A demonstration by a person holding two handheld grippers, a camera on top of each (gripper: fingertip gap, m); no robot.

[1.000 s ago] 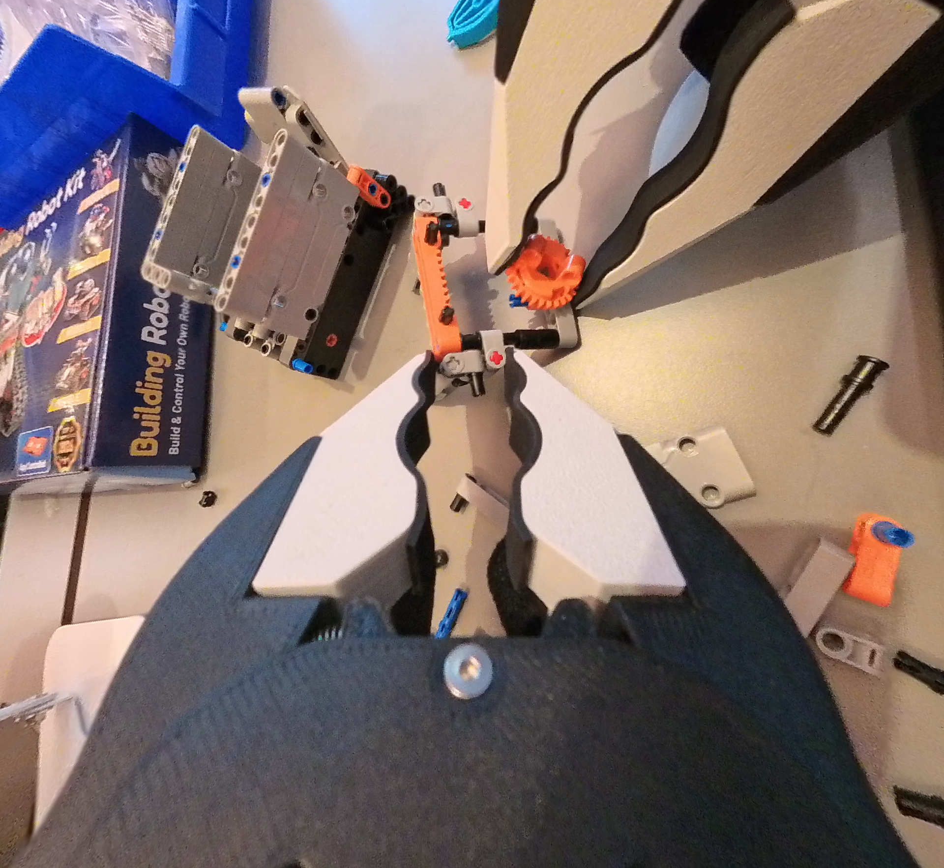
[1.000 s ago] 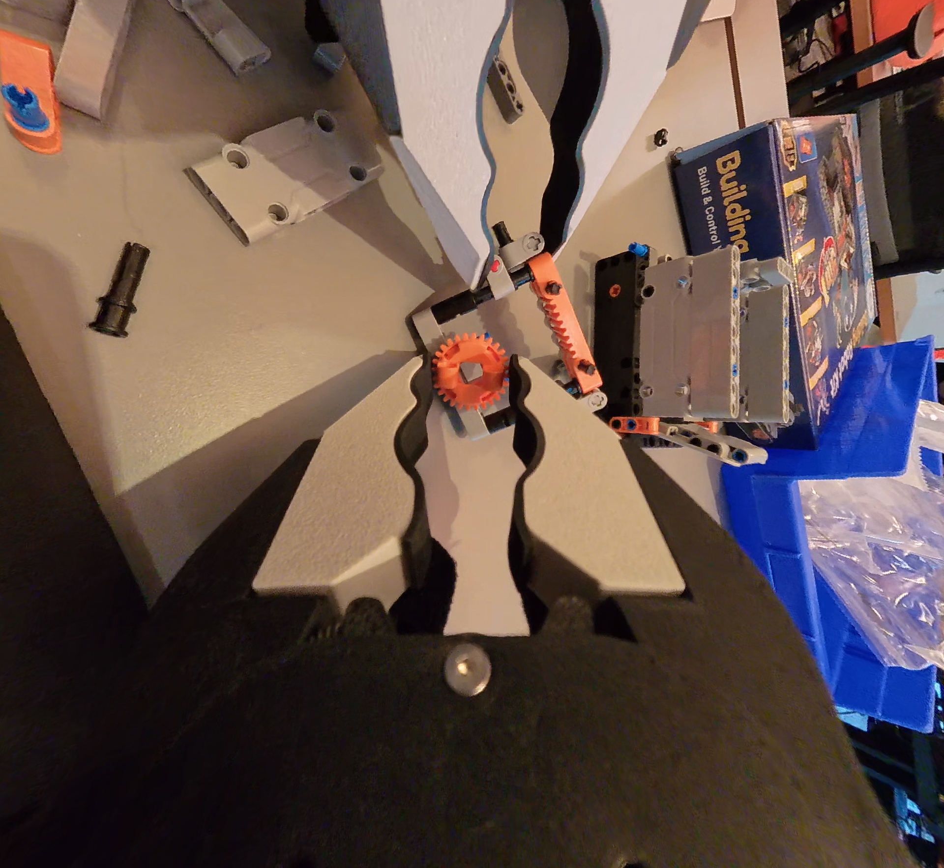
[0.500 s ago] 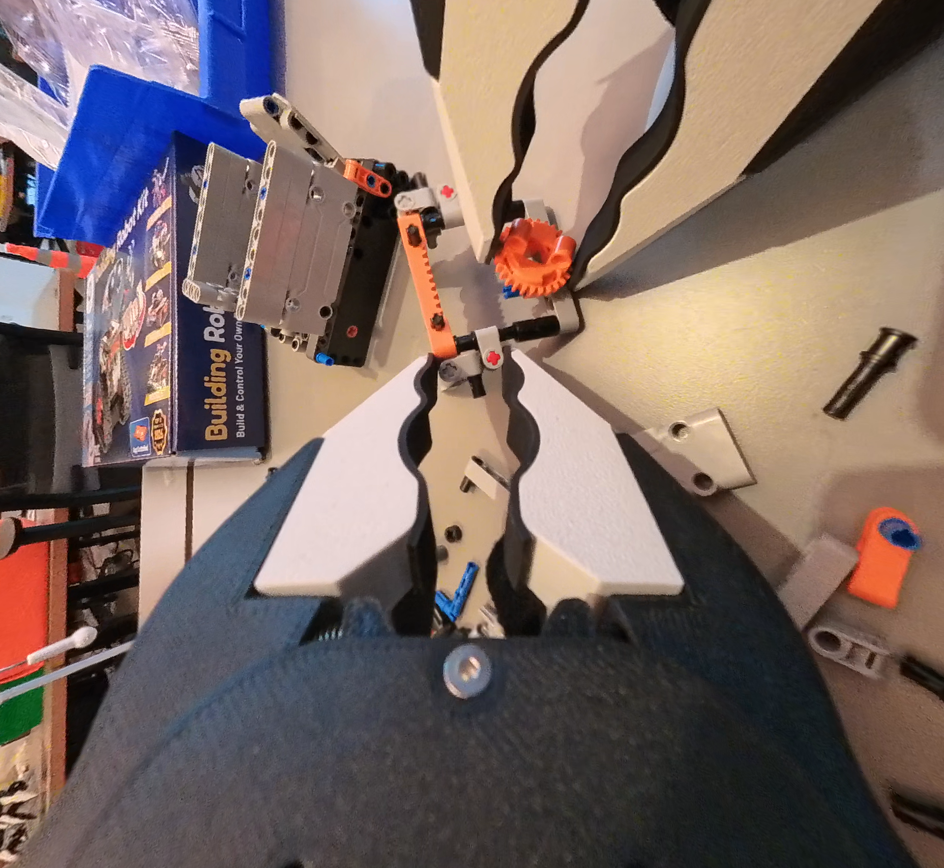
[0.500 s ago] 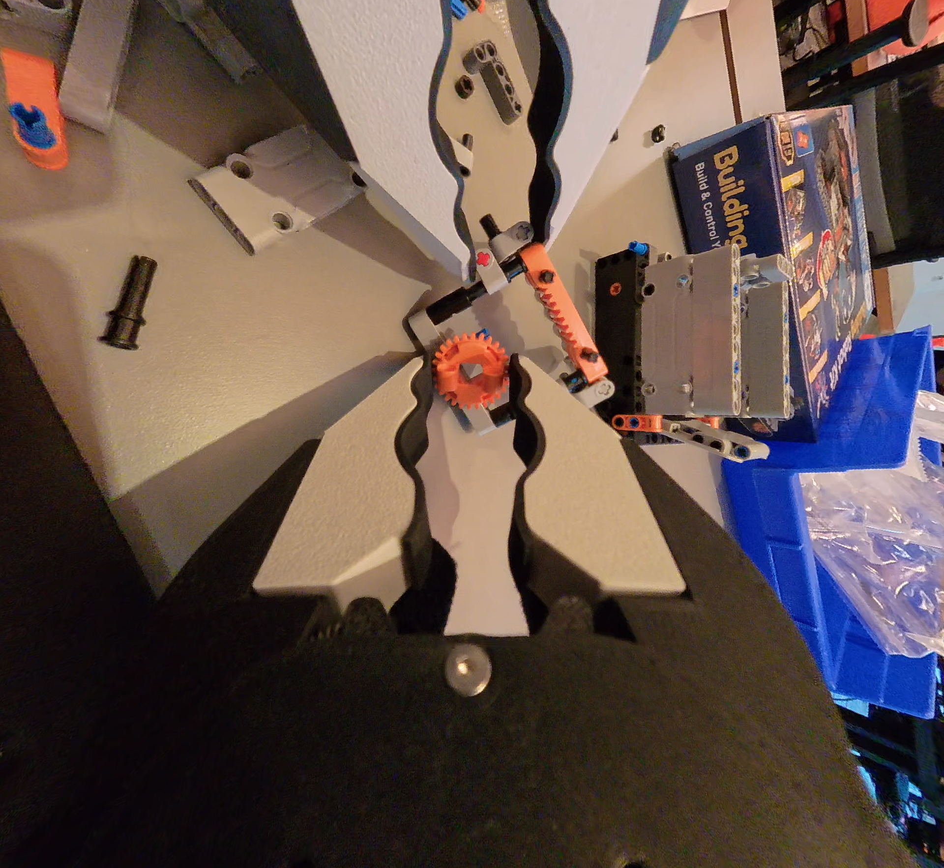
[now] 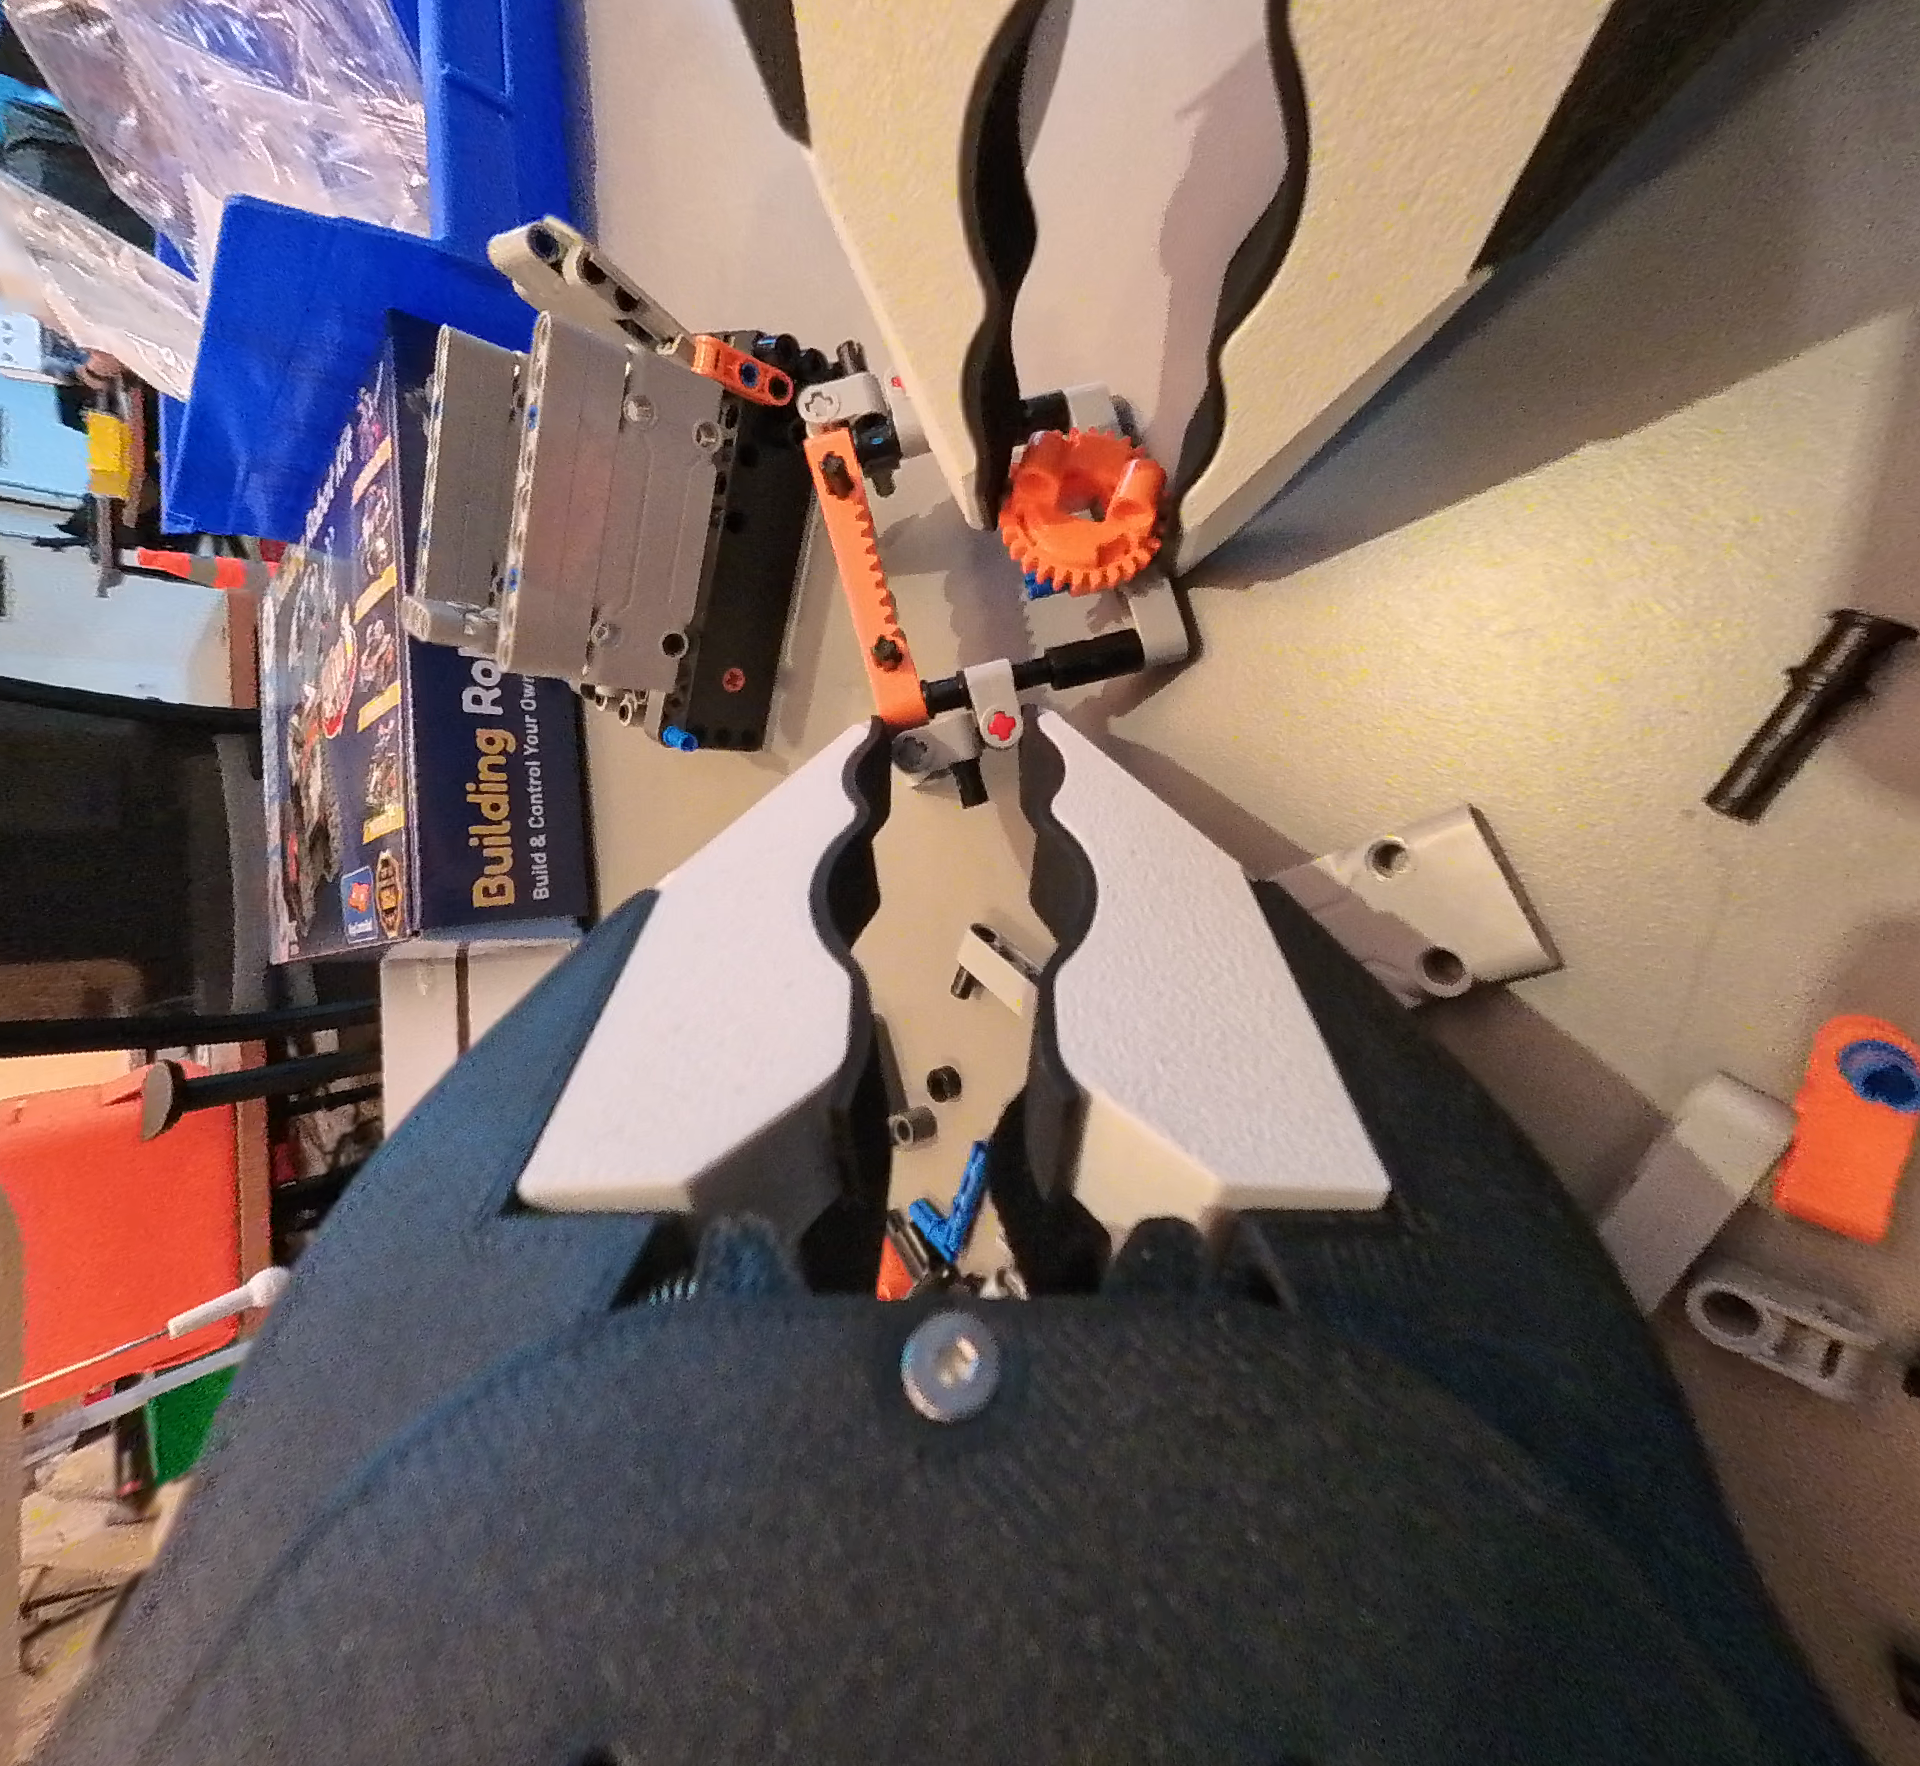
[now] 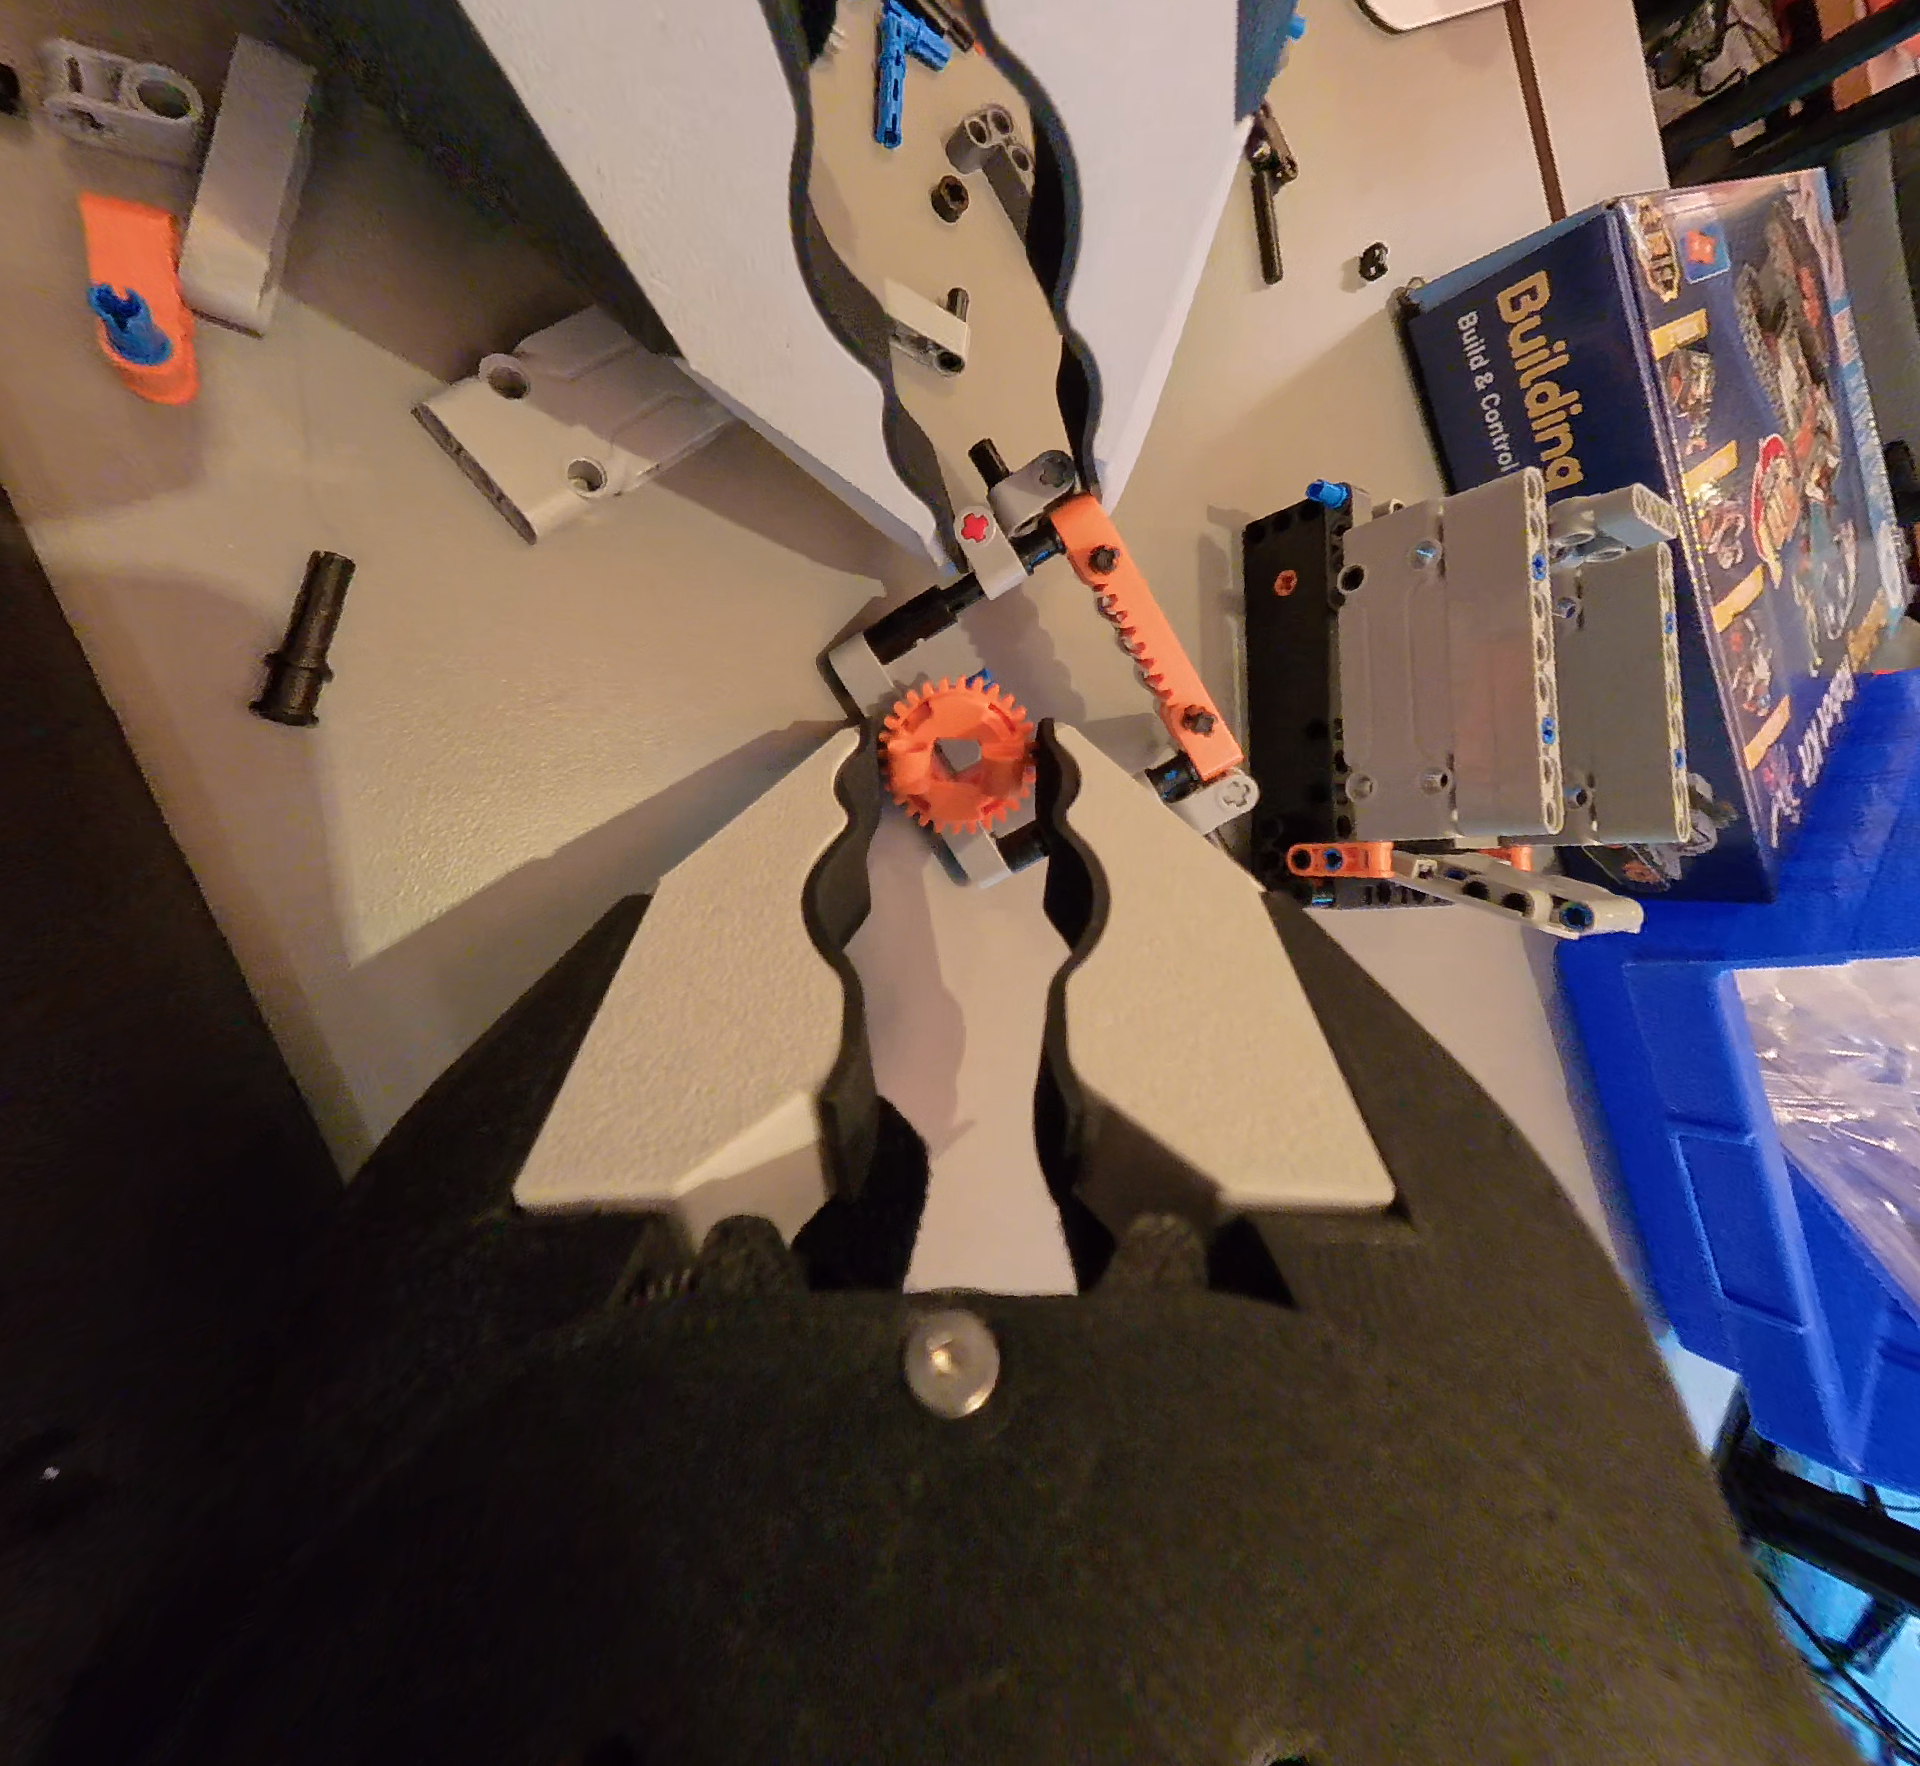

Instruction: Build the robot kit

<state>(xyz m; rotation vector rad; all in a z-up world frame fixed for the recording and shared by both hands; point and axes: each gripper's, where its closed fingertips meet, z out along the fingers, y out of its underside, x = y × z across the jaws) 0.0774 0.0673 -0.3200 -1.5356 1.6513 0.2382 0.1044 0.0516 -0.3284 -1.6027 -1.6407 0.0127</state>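
Observation:
A small rack-and-gear assembly is held between both grippers low over the grey table. It has an orange toothed rack, an orange gear, grey connectors and a black axle. My left gripper is shut on the grey connector at one end. My right gripper is shut on the gear end, its fingertips on either side of the gear. Each gripper shows at the top of the other's view, pointing toward the camera.
A grey and black block unit stands just beside the rack, against a dark blue printed box and a blue bin. A black pin, a grey panel piece and an orange part lie loose. The tips of both grippers are at nearly the same place.
My left gripper has swung and tilted around the assembly, so its view now takes in more of the room at left. The right gripper has hardly moved. Both keep their hold.

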